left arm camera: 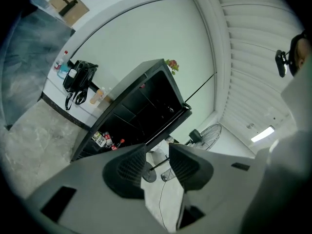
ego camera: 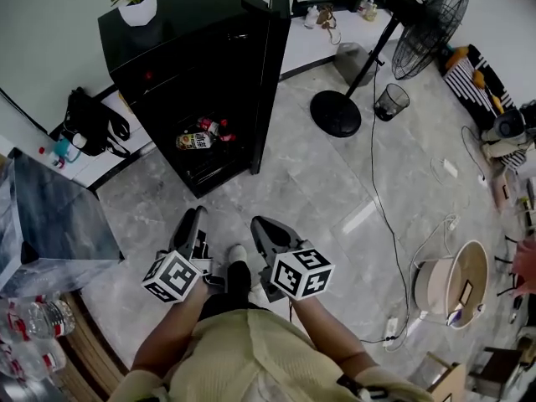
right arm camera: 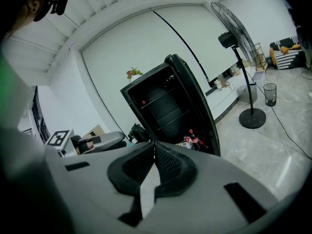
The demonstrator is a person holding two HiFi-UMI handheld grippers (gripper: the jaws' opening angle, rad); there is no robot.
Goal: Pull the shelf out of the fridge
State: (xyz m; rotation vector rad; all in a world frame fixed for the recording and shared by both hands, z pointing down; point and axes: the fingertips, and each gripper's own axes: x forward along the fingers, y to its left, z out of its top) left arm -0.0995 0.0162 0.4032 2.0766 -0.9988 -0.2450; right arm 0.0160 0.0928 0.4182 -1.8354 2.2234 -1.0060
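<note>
L gripper (ego camera: 194,218): your jaws apart, nothing btwn them; low over the floor (ego camera: 318,182), well apart from the fridge.
R gripper (ego camera: 261,224): your jaws together, empty; near the L gripper.
Fridge (ego camera: 197,48): black, ahead of you, door (ego camera: 270,65) open.
Shelf (right arm camera: 160,97): inside fridge, upper part, not pulled out.
Bottles (ego camera: 203,135): lying at fridge bottom.
Flower pot (ego camera: 138,7): on top of fridge.

no text readable anywhere, pale labels on the small bottles (ego camera: 201,138) lying at the bottom of the open black fridge (ego camera: 167,32) too small to make out, black-and-white square marker patterns on two white cubes (ego camera: 172,276) (ego camera: 301,273)
</note>
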